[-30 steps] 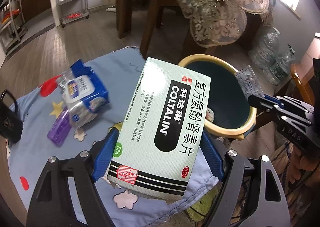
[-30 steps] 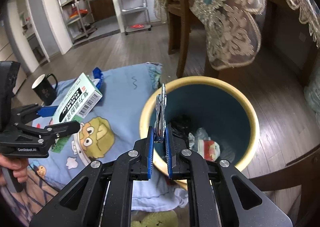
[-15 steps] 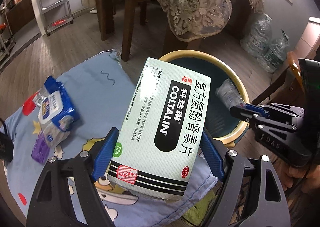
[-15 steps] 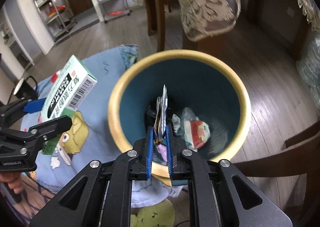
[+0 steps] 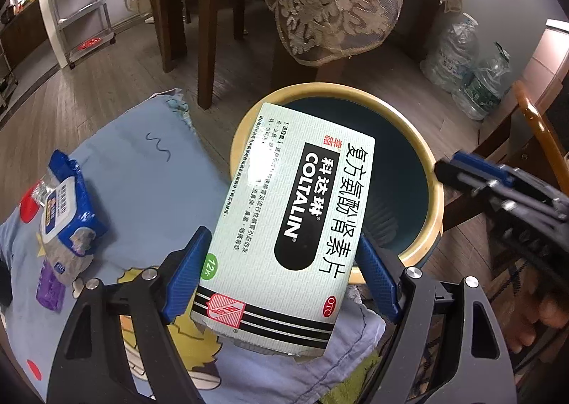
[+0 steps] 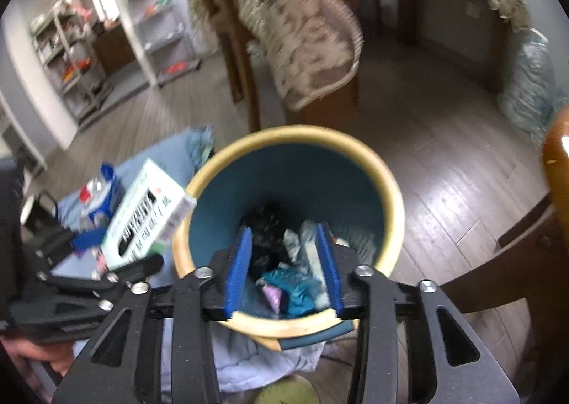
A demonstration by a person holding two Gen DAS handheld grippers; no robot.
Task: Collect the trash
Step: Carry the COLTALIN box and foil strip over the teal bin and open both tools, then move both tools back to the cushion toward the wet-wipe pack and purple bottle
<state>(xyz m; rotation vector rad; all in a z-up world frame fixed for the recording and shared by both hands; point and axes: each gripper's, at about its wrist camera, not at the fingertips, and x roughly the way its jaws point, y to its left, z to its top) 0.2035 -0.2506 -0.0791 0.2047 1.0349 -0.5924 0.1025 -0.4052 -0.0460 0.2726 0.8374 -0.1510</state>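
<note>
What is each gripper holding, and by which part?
The left gripper clamps the green medicine box by its long sides, near the lower end. The right gripper, whose jaws have just been opening, holds nothing above the bin.

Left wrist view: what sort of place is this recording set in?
Most likely a home dining or living room: a dining table draped in a lace-edged tablecloth with wooden chairs, wood-plank flooring, and a yellow-rimmed waste bin beside a low surface covered by a cartoon-print cloth.
</note>
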